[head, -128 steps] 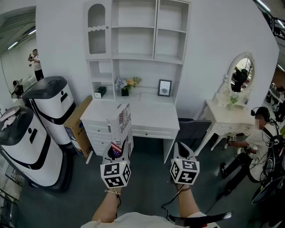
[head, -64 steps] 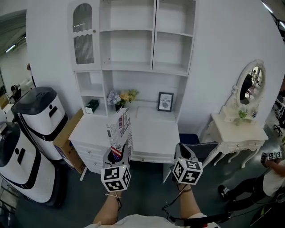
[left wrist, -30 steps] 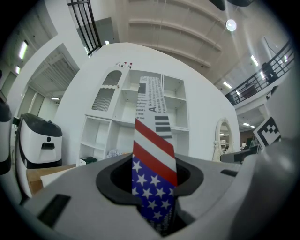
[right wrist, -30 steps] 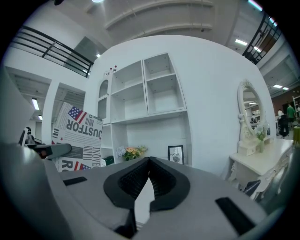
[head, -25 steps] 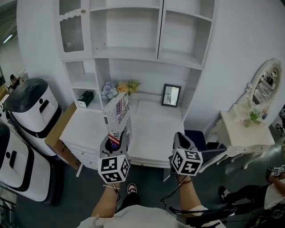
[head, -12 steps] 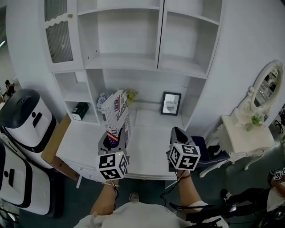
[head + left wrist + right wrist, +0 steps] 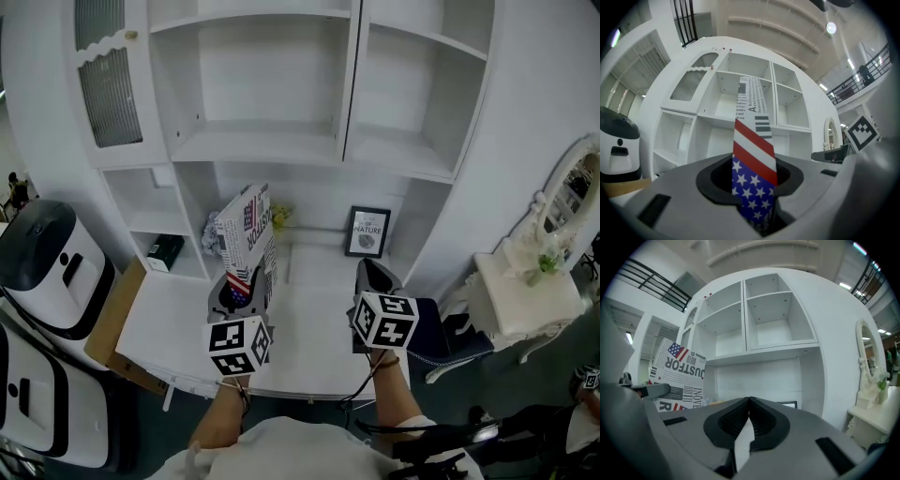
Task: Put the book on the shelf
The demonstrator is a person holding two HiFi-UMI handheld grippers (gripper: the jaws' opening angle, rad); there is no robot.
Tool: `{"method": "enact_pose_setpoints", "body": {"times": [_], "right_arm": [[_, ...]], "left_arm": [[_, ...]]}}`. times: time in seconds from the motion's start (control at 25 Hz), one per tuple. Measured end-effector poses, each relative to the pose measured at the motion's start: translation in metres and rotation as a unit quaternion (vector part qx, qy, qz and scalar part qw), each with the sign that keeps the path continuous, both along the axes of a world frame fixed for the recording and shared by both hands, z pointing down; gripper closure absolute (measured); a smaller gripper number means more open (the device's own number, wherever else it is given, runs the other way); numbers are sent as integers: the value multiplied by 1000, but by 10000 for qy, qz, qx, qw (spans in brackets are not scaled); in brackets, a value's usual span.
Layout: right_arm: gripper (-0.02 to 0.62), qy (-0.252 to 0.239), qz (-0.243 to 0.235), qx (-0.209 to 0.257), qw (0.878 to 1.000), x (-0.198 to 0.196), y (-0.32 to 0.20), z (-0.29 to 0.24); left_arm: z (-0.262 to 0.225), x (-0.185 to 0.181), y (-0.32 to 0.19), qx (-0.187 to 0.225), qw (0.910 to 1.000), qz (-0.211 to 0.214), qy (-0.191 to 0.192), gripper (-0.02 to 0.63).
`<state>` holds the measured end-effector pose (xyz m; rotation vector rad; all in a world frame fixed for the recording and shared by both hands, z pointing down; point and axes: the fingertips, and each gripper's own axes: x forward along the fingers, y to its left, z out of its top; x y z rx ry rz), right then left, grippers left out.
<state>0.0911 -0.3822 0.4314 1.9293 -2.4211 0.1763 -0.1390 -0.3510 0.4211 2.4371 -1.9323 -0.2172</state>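
We hold the book point(image 7: 247, 230) upright, its lower edge clamped between the jaws of the left gripper point(image 7: 242, 289), so it rises above this gripper, over the white desk point(image 7: 309, 328). Above and behind it the shelf point(image 7: 267, 145) has two open-fronted compartments, parted by a vertical divider point(image 7: 349, 84). The right gripper point(image 7: 368, 274), its jaws pressed together on nothing, hangs beside the book, near a framed picture point(image 7: 367, 232).

Grey left claw point(image 7: 246, 279), grey right claw point(image 7: 367, 269), marker cubes point(image 7: 240, 347), white shirt point(image 7: 281, 455).
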Motion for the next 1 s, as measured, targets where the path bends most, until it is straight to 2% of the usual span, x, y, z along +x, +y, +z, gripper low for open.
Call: {"method": "enact_pose_setpoints", "body": {"times": [0.48, 0.8, 1.0], "right_arm": [[574, 0, 70, -125, 9999, -13, -53, 10], [574, 28, -70, -209, 9998, -13, -72, 11], [574, 42, -246, -108, 9996, -25, -78, 0]], "left_arm": [[8, -6, -54, -107, 9999, 128, 39, 448], [15, 0, -61, -264, 9996, 36, 1, 448], [4, 2, -53, -144, 9998, -58, -107, 448]]}}
